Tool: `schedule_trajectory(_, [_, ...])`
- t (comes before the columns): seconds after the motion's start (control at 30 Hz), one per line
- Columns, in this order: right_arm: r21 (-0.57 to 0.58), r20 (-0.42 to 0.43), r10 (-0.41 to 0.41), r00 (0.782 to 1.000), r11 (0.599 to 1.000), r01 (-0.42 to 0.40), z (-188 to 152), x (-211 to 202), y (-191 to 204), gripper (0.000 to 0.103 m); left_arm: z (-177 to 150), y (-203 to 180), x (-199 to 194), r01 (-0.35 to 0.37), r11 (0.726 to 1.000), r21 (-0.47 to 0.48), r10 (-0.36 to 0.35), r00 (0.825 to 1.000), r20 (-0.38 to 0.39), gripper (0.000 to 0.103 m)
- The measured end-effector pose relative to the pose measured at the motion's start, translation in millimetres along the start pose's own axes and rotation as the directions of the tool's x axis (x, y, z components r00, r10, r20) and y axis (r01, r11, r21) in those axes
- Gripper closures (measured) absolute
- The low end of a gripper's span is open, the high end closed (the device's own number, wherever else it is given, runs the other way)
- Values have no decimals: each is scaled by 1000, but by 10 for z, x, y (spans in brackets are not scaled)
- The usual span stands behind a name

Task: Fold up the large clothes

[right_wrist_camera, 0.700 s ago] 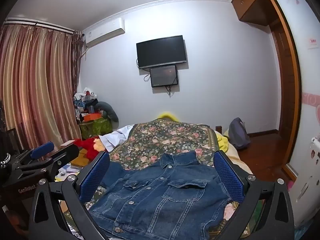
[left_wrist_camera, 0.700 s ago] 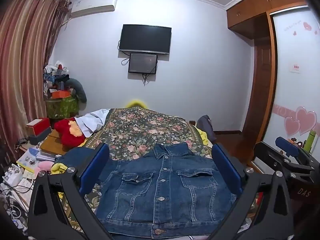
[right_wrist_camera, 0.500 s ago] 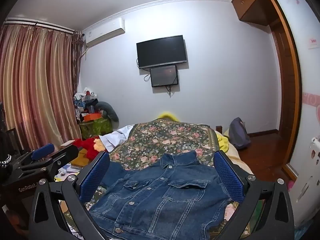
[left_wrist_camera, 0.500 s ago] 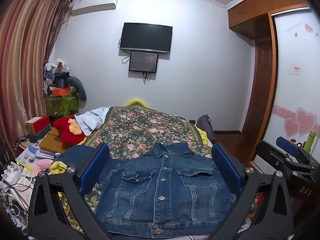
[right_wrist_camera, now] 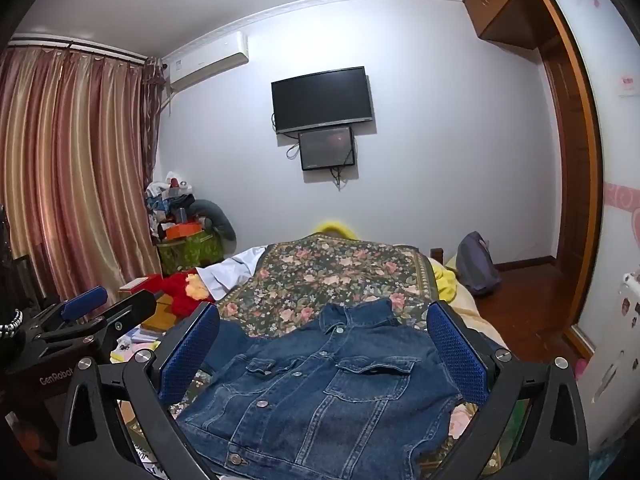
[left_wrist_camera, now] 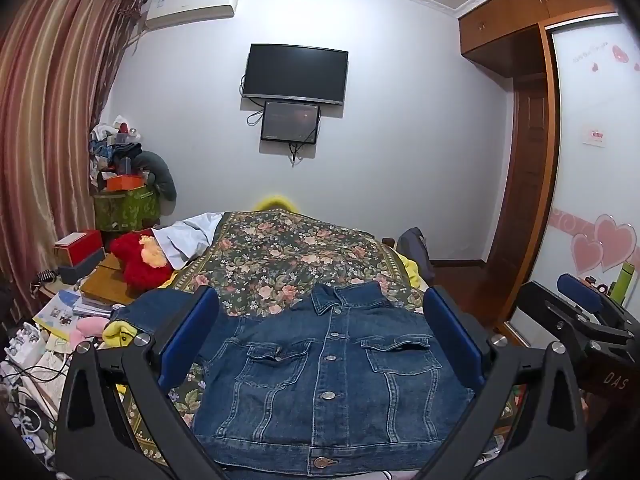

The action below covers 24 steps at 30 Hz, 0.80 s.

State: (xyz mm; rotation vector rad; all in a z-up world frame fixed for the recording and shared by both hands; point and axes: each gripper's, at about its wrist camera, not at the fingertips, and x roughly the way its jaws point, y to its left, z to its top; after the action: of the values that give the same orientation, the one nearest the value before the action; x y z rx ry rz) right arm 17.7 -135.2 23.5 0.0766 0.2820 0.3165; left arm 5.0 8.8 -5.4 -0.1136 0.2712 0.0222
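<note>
Hardly anything has shifted since the earlier frames: both views have drifted only a touch, and the denim jacket [left_wrist_camera: 332, 376] lies as it did, front up and buttoned, spread on the near end of the bed's floral bedspread [left_wrist_camera: 288, 256] with its collar pointing toward the wall-mounted TV [left_wrist_camera: 295, 73]. One sleeve trails off to the left of the jacket's body, partly behind a blue pad.

Left claw [left_wrist_camera: 320, 336] is released, its pads spread wide on either side of the jacket and holding nothing. Right claw [right_wrist_camera: 324, 344] is likewise spread and empty, hovering above the jacket from the right of it.

Judging by this, folding has not begun; this is the approach and sizing-up step. Next probably calls for lowering each claw to a side of the jacket, at a shoulder or sleeve, pinching the thick denim firmly, and carrying it across the button line.
</note>
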Motion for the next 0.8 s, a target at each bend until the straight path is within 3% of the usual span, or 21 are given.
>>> schedule_trajectory(0.8, [13, -2, -4, 1000, 1000, 4, 26, -80, -55, 0, -29, -1, 4, 3, 1000, 1, -3, 1000, -4, 0])
